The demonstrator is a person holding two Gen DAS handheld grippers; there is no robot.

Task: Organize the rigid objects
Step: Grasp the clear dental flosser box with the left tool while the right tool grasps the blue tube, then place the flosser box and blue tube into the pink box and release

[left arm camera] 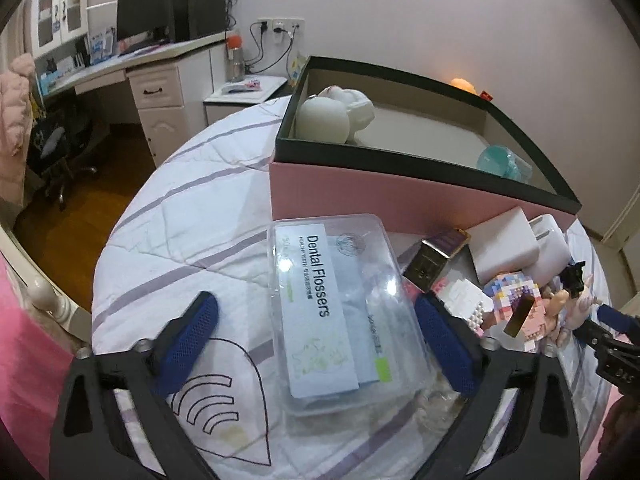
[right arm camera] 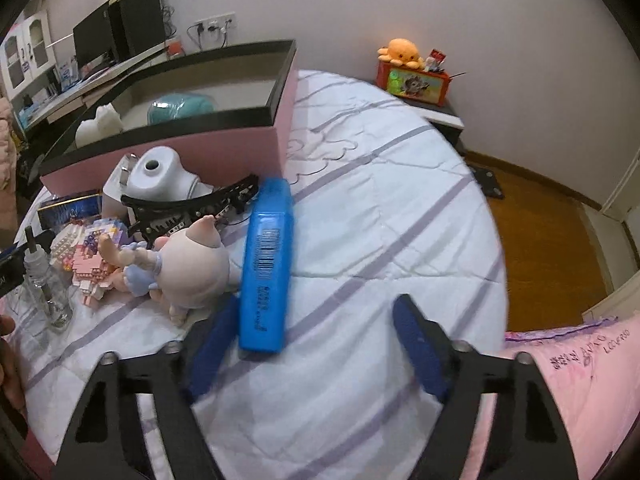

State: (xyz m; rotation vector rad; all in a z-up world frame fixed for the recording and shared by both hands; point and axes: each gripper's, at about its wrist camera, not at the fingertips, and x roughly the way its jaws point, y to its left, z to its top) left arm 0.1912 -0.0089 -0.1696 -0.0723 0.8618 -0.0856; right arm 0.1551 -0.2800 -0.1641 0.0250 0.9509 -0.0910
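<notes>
Left wrist, fingers [left arm camera: 444, 344] spread around floss box [left arm camera: 332, 312], right fingers [right arm camera: 418, 352] spread, empty

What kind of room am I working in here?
Most likely a bedroom: the work surface is a quilted bed, with a desk holding a monitor by the wall and a nightstand.

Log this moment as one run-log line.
left gripper: open, straddling clear plastic Dental Flossers box | right gripper: open, beside blue rectangular case | pink storage box: holds white and teal items
</notes>
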